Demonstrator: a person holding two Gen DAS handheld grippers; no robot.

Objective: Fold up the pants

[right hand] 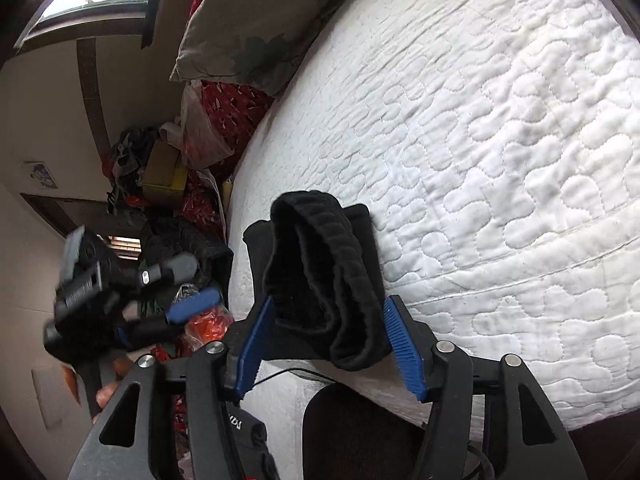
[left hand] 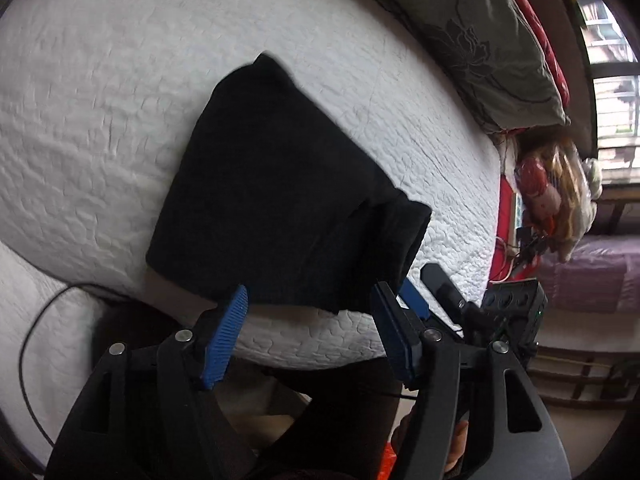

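Note:
The black pants [left hand: 276, 200] lie folded into a compact bundle on the white quilted bed [left hand: 100, 100], near its front edge. My left gripper [left hand: 308, 312] is open, its blue pads just in front of the bundle's near edge, holding nothing. In the right wrist view the pants [right hand: 320, 272] show end-on as stacked folded layers. My right gripper [right hand: 328, 340] is open with its jaws on either side of the bundle's near end, not pressing it. The right gripper also shows in the left wrist view [left hand: 440, 284], and the left gripper shows in the right wrist view [right hand: 132, 300].
A grey floral pillow [left hand: 480, 40] lies at the head of the bed over red bedding. Cluttered bags and boxes [right hand: 168, 168] sit beside the bed. A black cable [left hand: 36, 328] hangs over the bed's front. A window [left hand: 612, 80] is at the far side.

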